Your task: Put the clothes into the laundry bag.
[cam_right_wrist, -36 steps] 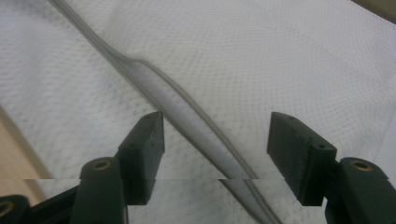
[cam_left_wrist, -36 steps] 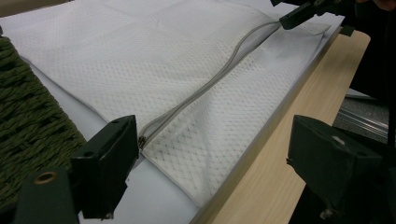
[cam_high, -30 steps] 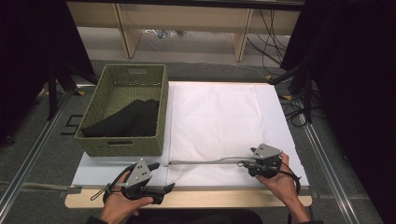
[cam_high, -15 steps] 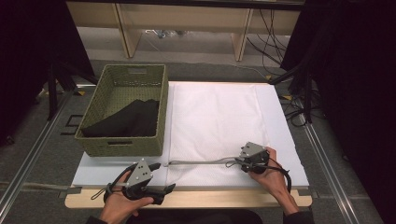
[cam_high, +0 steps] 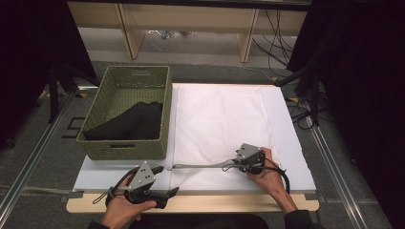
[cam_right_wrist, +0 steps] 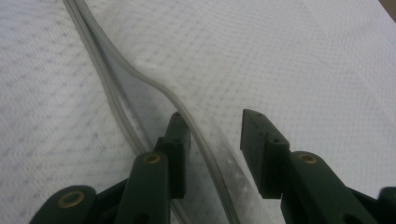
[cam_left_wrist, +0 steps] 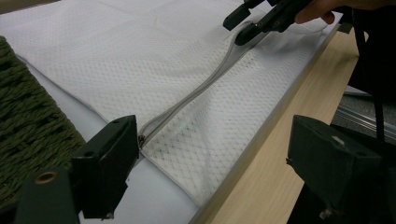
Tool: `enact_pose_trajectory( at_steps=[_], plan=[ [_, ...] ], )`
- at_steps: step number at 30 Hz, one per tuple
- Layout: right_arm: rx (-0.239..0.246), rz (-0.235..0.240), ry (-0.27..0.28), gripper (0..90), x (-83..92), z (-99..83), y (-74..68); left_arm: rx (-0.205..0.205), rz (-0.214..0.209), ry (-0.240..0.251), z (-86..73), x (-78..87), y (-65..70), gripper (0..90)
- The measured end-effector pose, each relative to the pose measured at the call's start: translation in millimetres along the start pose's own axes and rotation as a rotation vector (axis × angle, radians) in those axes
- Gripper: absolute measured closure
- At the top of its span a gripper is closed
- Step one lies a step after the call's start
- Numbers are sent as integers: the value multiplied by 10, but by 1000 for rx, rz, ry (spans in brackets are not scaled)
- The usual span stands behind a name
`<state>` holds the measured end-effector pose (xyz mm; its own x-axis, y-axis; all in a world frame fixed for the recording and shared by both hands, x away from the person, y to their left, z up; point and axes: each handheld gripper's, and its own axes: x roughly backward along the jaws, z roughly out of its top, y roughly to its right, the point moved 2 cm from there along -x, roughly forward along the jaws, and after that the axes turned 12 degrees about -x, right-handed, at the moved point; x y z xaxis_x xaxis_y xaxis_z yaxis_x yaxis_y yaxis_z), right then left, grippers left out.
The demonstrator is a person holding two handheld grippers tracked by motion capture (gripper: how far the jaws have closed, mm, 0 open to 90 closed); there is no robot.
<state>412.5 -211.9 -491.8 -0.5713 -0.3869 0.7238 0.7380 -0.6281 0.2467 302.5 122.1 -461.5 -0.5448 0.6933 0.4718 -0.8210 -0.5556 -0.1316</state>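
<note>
The right gripper's (cam_right_wrist: pixel 212 135) fingers have just been closing, half-narrowed astride the zipper edge (cam_right_wrist: pixel 205 140) of the white mesh bag (cam_high: pixel 217 119) lying flat on the surface. They should pinch only the upper lip. The left gripper's (cam_left_wrist: pixel 210 154) fingers stand wide at the zipper's end.

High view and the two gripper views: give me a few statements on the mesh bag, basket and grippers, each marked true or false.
1. The white mesh bag lies flat on the table. True.
2. The green basket holds a dark cloth. True.
3. The basket stands to the right of the bag. False: it stands to its left.
4. The right gripper has one edge of the bag's open zipper between its jaws. True.
5. The left gripper is clamped on the basket. False: its jaws stand open at the bag's near corner.
</note>
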Motion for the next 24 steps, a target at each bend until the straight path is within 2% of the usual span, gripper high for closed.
enact_pose_trajectory(
  at_steps=[2,4,7,8,11,13,15,17,19,21,22,24],
  plan=[
    [3,12,2,663,-13,33,-23,-18,-1,0,1,0,-9,161],
    [10,16,1,673,-18,43,-28,0,-2,-1,0,0,1,161],
    [2,32,-6,704,-34,59,-53,-10,-1,-1,0,0,-7,161],
    [22,36,-2,720,-46,76,-53,-6,-1,-2,0,0,-5,161],
    [16,38,-10,737,-60,86,-60,-2,-3,0,1,0,-1,161],
    [20,48,-11,752,-73,109,-66,-22,-4,-2,2,2,-11,161],
    [28,55,-14,771,-90,119,-64,-20,-4,-2,2,2,-11,161],
    [-13,63,-20,792,-89,123,-86,-6,-4,-2,0,1,-5,161],
    [28,68,-19,823,-107,140,-50,-19,-6,-2,2,2,-11,161],
    [31,61,-28,830,-107,141,-36,-18,-7,-3,1,1,-8,161],
    [19,79,-20,847,-119,149,-45,-17,-8,-4,1,0,-7,161],
    [21,85,-23,853,-120,151,-42,-19,-9,-4,1,0,-6,161]
  ],
)
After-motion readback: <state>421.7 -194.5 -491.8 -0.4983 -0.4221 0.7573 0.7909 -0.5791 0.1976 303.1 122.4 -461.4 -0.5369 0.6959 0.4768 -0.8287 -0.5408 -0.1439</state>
